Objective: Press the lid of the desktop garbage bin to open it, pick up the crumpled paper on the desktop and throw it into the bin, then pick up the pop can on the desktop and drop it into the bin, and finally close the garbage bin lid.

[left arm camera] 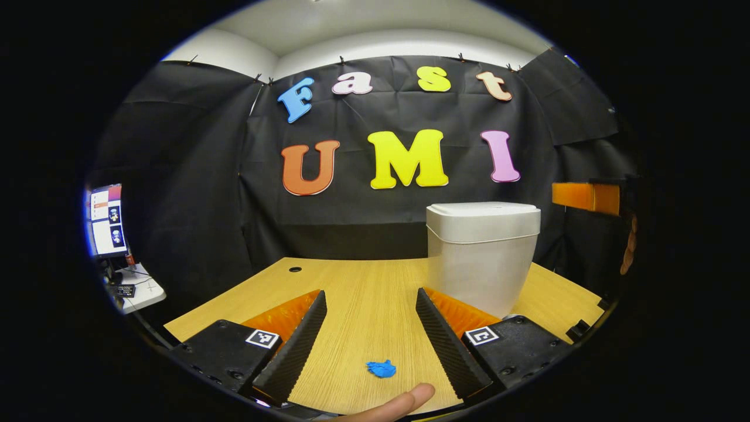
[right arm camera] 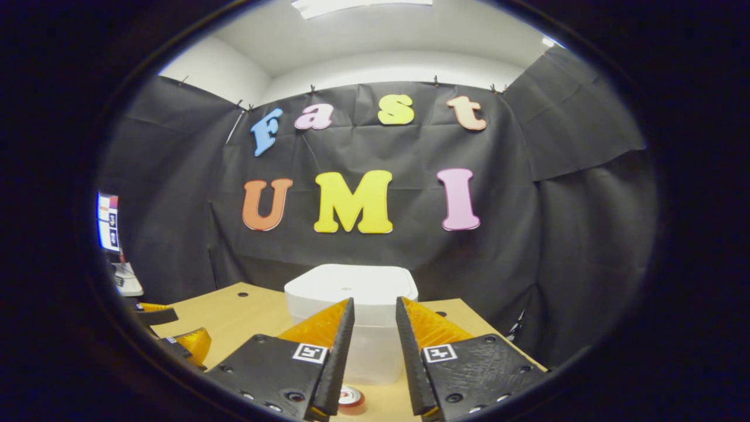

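White, matte plastic made up the garbage bin (left arm camera: 481,255), a rounded, tapering tub with a flat lid (right arm camera: 350,285) that sat shut on its rim, so step 1 of the task looked not yet done; the bin stood on the far right of the pale wood-grain table (left arm camera: 363,293).

Blue crumpled paper (left arm camera: 381,368), small and ragged, lay on the table near the left gripper (left arm camera: 370,337), between its widely spread ribbed fingers and untouched.

The right gripper (right arm camera: 375,346) hung just before the bin with its jaws narrowly parted and nothing between them; below them a round can top (right arm camera: 350,397), likely the pop can, showed on the table.

By my judgement all 4 steps remained: opening, paper, can, closing.
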### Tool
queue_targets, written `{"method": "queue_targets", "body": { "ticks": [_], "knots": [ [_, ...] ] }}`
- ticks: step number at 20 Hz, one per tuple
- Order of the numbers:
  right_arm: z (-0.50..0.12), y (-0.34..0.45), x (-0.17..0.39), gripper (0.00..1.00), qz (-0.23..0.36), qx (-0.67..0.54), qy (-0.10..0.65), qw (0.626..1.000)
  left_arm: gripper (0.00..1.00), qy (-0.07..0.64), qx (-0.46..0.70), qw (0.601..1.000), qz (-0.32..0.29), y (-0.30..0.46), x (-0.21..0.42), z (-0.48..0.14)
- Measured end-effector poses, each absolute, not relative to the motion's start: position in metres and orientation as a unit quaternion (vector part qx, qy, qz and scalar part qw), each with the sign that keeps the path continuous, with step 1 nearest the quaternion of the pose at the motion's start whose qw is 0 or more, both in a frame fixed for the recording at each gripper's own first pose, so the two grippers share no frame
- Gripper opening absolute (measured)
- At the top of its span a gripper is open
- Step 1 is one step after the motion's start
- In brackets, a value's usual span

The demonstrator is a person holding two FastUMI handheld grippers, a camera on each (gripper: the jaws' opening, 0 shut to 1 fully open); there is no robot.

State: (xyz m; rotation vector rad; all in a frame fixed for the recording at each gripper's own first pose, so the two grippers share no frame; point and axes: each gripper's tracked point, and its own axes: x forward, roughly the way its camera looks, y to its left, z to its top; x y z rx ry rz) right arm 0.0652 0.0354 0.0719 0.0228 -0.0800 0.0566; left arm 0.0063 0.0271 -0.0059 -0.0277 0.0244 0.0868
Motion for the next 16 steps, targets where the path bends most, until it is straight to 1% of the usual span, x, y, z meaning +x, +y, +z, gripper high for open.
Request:
{"method": "queue_targets", "body": {
  "ticks": [3,4,5,6,9,16],
  "knots": [
    [0.082,0.052,0.086,0.02,0.048,0.004,-0.025,0.999,0.99,0.013,-0.018,0.999,0.050,0.030,0.007,-0.005],
    [0.082,0.062,0.089,0.02,0.062,-0.005,-0.017,0.998,0.99,0.014,-0.020,0.998,0.054,0.035,0.007,-0.006],
    [0.091,0.065,0.082,0.01,0.064,-0.001,-0.013,0.998,0.99,0.015,-0.024,0.998,0.056,0.042,0.008,-0.006],
    [0.087,0.069,0.102,0.00,0.060,-0.001,-0.005,0.998,0.99,0.017,-0.028,0.998,0.059,0.050,0.009,-0.007],
    [0.081,0.082,0.121,0.00,0.068,0.015,0.021,0.997,0.99,0.018,-0.033,0.997,0.067,0.060,0.009,-0.006],
    [0.068,0.078,0.145,0.00,0.045,0.025,0.069,0.996,0.99,0.027,-0.045,0.996,0.075,0.075,0.010,-0.011]
  ]
}}
